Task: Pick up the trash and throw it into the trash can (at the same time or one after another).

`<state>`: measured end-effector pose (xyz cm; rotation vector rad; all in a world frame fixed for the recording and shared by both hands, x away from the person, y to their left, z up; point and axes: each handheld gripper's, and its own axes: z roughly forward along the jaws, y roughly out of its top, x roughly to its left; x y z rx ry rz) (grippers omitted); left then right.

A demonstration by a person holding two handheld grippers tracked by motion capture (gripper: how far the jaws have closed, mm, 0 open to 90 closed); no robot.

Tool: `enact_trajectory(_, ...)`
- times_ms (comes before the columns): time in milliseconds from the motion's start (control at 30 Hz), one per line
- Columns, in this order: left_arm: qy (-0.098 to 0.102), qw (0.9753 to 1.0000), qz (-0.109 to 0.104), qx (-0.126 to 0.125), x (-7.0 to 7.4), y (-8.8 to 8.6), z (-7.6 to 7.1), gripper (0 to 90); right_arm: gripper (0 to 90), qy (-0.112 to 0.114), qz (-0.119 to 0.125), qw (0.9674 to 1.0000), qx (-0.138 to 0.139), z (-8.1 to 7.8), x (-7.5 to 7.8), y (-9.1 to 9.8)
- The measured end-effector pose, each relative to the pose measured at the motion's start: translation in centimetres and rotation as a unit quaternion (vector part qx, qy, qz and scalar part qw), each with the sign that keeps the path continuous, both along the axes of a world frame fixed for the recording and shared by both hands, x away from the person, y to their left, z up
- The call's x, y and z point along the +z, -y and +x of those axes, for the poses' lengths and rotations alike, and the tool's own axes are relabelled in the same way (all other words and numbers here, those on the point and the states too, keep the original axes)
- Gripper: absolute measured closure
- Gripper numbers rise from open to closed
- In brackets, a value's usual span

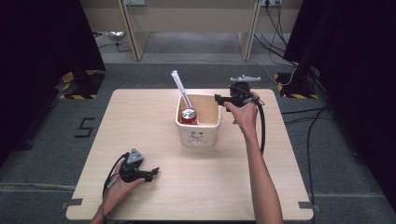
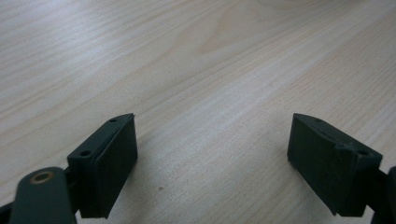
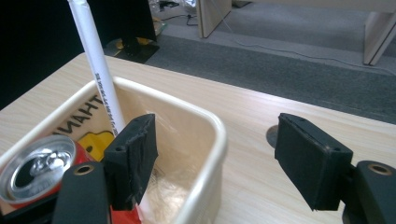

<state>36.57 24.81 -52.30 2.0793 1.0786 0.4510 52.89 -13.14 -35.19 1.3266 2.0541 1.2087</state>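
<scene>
A cream tub [image 1: 198, 122] stands a little past the middle of the wooden counter [image 1: 154, 140]. Inside it, a red can [image 1: 188, 115] sits upright at the left side, its silver top and open pull-tab mouth facing up. A long paper-wrapped straw [image 1: 181, 88] leans beside the can and sticks well out above the rim, tilting away and to the left.

The right claw [image 1: 217, 98] hovers at the tub's right rim with its jaws spread apart and nothing between them. In the right claw view, one jaw hangs over the inside of the tub [image 3: 205, 154], close to the straw [image 3: 95, 65] and can [image 3: 39, 165], while the other jaw hangs outside over bare counter.

The left claw [image 1: 154, 171] rests near the counter's front left, well apart from the tub, jaws wide and empty.

Likely risks: a jaw may catch the rim as the hand moves and drag or tip the light tub. A brush against the tall straw could flick it out. A knock to the opened can might spill any drink left inside.

Writing: black capitals starting "THAN" with a yellow cartoon figure on the tub's inner wall, and small print along the straw wrapper, too fine to read. A dark "5" [image 1: 86, 127] marks the floor left of the counter.
</scene>
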Motion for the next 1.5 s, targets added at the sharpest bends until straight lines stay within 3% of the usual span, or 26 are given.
enact_trajectory(733, 0.001, 1.0000, 0.000, 0.000, 0.0, 0.0, 0.0, 15.3, 29.2, 0.005, -0.035, 0.9993, -0.011, -5.1, -1.6, 5.2)
enact_trajectory(967, 0.001, 1.0000, 0.002, -0.001, 0.0, 0.0, 0.0, 15.2, 28.7, 0.005, -0.051, 0.9986, -0.014, -6.4, -2.7, 5.8)
enact_trajectory(1500, 0.000, 1.0000, 0.001, -0.001, 0.0, 0.0, 0.0, 15.2, 28.6, 0.018, -0.047, 0.9988, -0.002, -9.5, -4.1, 6.3)
